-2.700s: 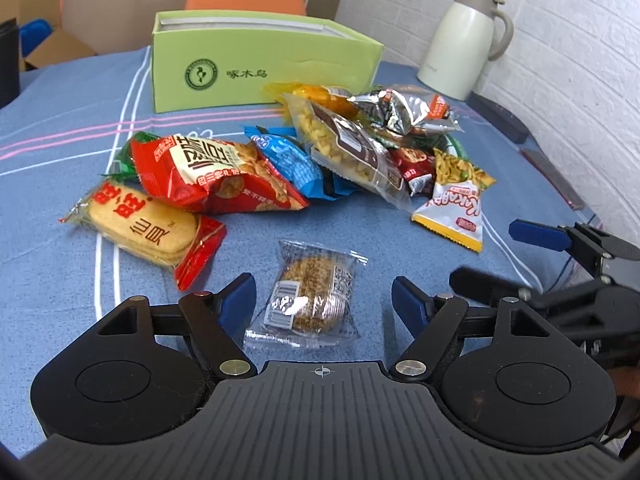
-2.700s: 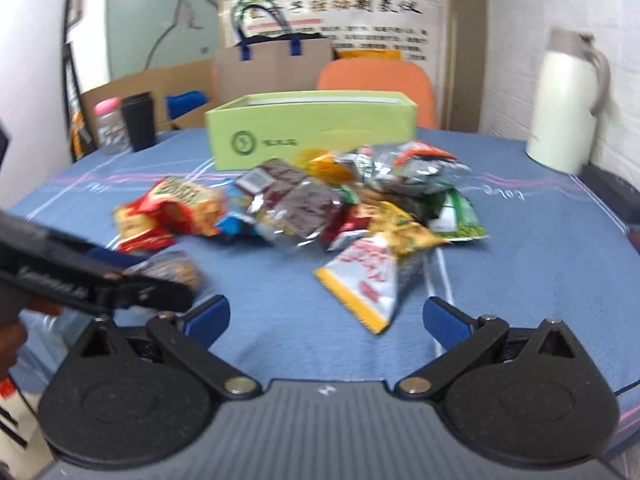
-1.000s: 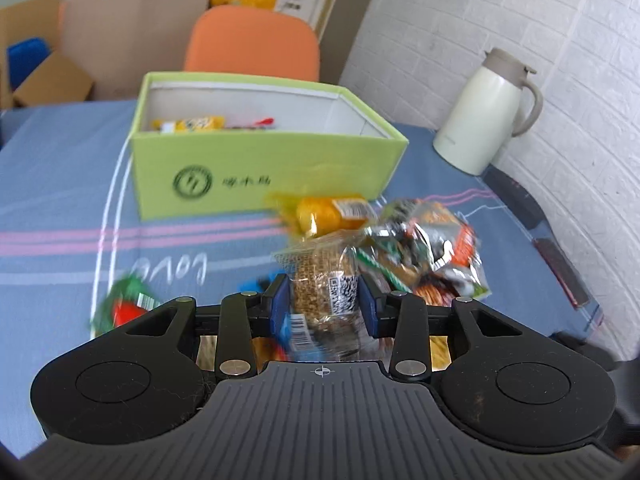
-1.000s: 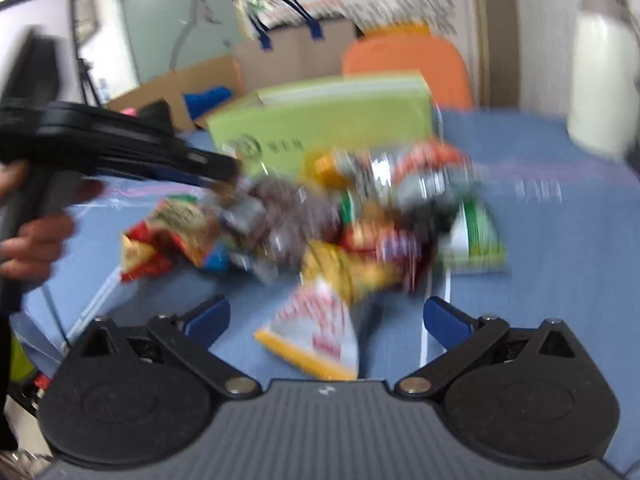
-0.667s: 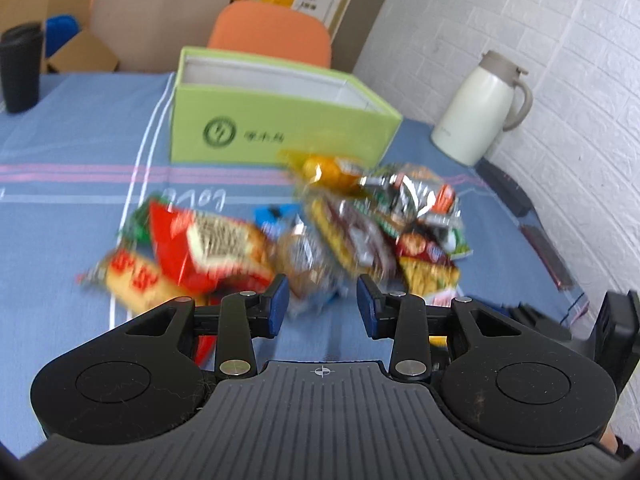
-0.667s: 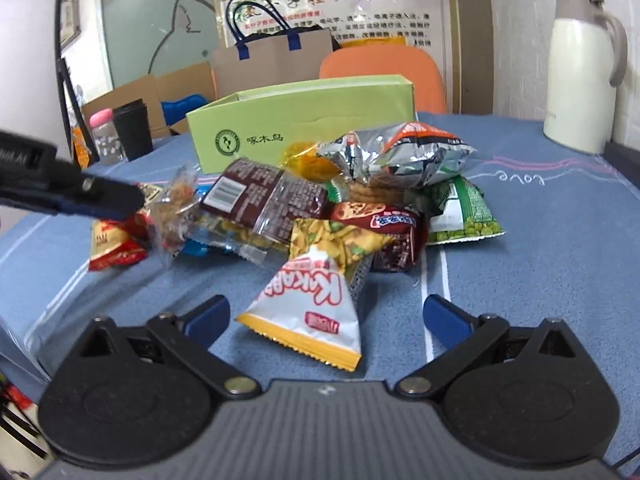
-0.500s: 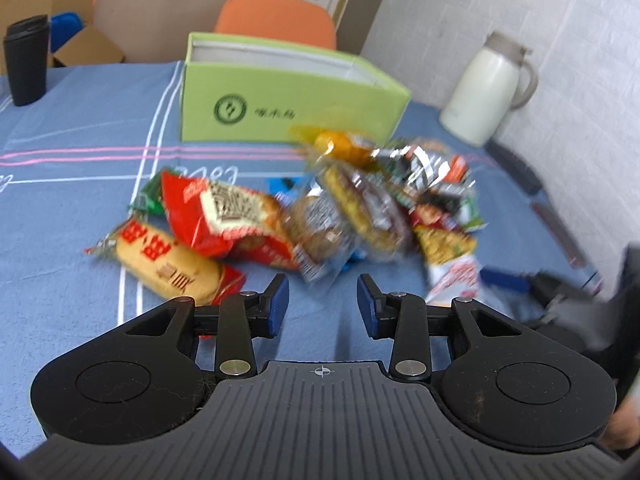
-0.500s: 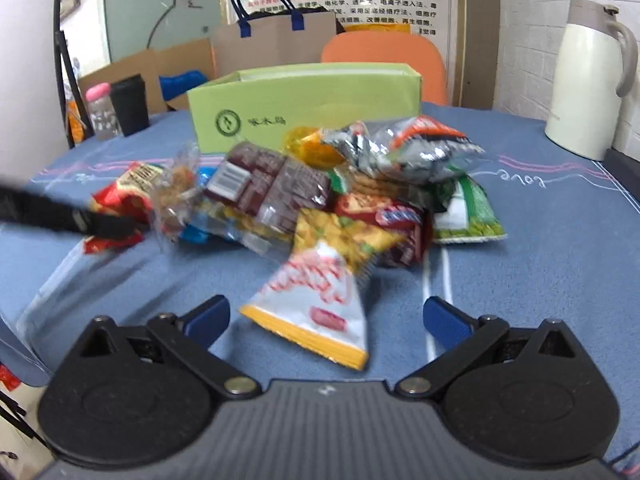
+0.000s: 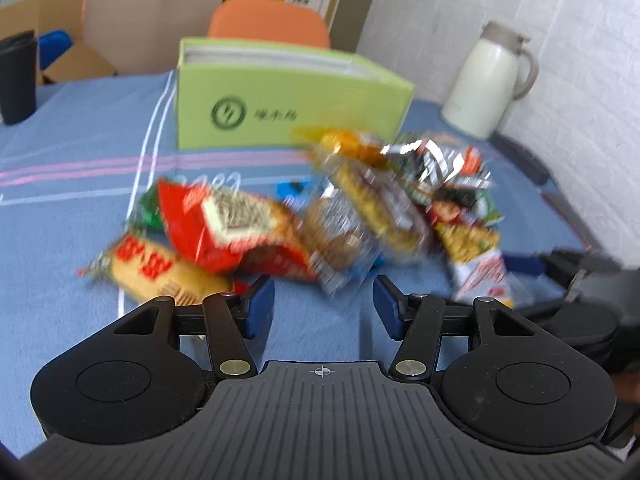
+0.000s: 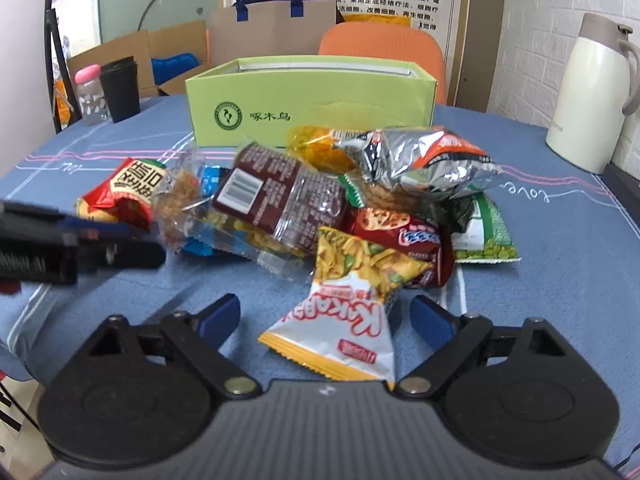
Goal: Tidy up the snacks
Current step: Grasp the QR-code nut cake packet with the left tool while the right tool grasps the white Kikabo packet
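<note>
Crinkled foil and clear-film snack packets lie heaped on the blue cloth worktop before the green cardboard box. A white triangular packet sits between my right gripper fingers, spread wide. My left gripper is parted, empty; its view is blurred.

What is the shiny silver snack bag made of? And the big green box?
The crinkled silver snack bag looks like metallised foil film: mirror-bright, with sharp creases. The light green rectangular box looks like matte printed cardboard, with flat stiff walls and folded edges; I can't be sure.
</note>
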The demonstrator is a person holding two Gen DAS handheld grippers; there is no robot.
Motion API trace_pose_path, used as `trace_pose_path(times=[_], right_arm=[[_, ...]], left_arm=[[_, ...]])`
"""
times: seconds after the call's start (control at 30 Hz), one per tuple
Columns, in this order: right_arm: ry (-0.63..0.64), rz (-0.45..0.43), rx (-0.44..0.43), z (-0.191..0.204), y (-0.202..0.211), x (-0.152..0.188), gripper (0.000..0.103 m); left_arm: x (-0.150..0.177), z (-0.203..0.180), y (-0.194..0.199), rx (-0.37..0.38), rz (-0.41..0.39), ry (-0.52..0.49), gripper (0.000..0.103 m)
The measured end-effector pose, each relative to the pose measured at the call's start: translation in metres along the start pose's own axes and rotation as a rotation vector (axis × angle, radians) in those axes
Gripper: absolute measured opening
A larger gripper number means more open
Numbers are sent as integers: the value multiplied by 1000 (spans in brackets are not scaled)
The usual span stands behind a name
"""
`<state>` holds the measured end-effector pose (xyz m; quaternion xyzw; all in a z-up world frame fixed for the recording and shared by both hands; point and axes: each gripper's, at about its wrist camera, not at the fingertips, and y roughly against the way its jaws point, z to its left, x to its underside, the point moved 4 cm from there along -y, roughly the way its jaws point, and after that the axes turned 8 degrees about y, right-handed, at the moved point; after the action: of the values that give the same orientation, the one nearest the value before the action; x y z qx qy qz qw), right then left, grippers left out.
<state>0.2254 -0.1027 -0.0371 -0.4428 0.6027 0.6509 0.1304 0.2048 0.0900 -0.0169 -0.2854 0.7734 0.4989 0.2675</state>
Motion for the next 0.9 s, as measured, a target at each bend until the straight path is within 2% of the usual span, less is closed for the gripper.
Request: trace_pose_path(times=[0.07, 0.2, 0.3, 0.37, 0.43, 0.5, 0.53, 0.6, 0.73, 0.77, 0.9], right_arm=[[-1, 5, -1, 2, -1, 1, 92], [1, 8, -6, 2, 0, 3, 91], [-2, -3, -6, -3, 2, 1, 91], [-5, -10, -3, -8, 4, 1, 92], [-5, -14, -11, -10, 3, 3, 99], [-5, -11, -23, -10, -1, 4, 101], [-6, -9, -30, -10, -2, 5, 101], [-13, -11, -47, -8, -2, 5, 101], [-4, -12, -45, -6, -1, 6, 99], [-7, -11, -40, -7, 0, 7, 97], [-32, -20, -42, -10, -5, 4, 96]], left_arm=[[-5, -5, -1, 20, -15, -11, 38], [-12, -16, -9, -23, -45, -61, 36], [-17, -16, -16, -48, -44, -56, 36], [-15, -15, -8, -28, -44, -25, 36], [-11, -16, 9, 30, -58, 0, 39], [-13, -18, 15, 47, -74, -2, 39], [-16, -20, 14, 32, -87, -21, 39], [-22, -23, 4, -45, -100, -55, 39], [-19, -28, -27, -56, -21, -102, 38], [-16, -27, -33, -59, 0, -102, 41], [-16, -23, -35, -47, -3, -81, 43]])
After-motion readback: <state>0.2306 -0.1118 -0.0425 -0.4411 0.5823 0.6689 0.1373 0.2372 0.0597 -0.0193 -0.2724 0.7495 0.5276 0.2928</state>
